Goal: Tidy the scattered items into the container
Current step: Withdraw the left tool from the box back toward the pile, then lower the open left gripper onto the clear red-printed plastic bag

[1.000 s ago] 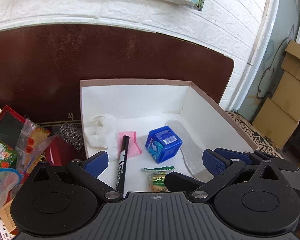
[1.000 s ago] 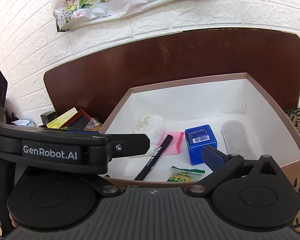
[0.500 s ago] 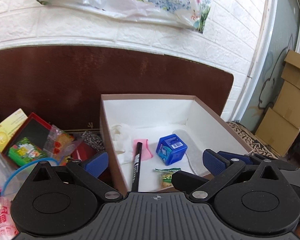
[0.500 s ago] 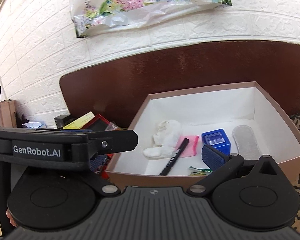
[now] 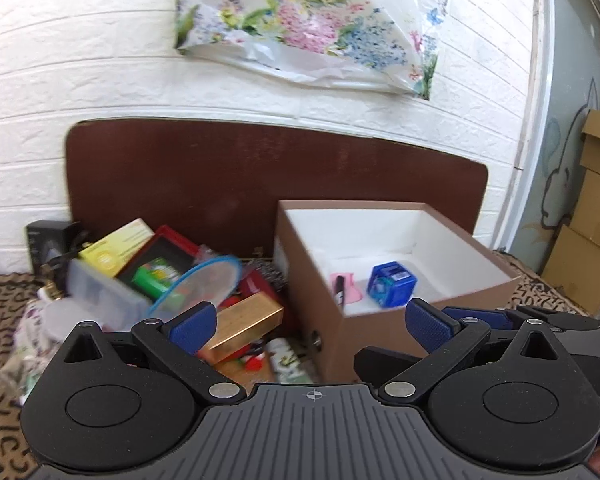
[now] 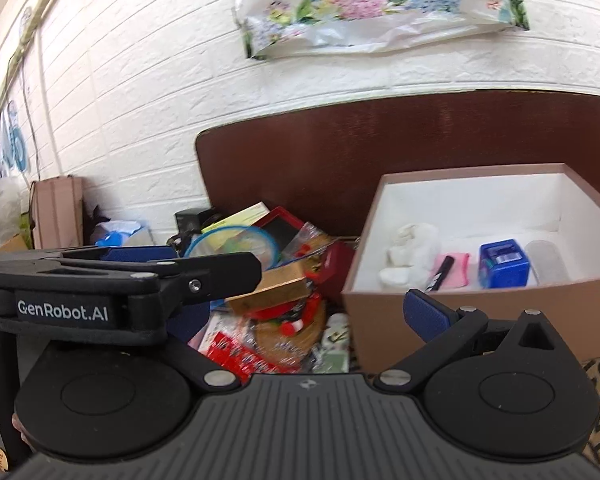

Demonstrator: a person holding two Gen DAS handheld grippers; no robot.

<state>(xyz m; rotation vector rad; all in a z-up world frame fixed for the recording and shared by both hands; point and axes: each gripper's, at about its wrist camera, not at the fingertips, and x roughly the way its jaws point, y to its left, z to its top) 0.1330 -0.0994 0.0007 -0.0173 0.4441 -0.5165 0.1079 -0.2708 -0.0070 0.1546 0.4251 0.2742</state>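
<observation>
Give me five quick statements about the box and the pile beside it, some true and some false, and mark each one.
1. The blue cube lies inside the brown box. True.
2. The black marker rests partly on the pink item. True.
3. The left gripper is clamped on the gold box. False: it is open and empty.
4. The blue-rimmed strainer is in the brown box. False: it sits in the pile outside.
5. The brown box is lidded. False: its top is open.
</observation>
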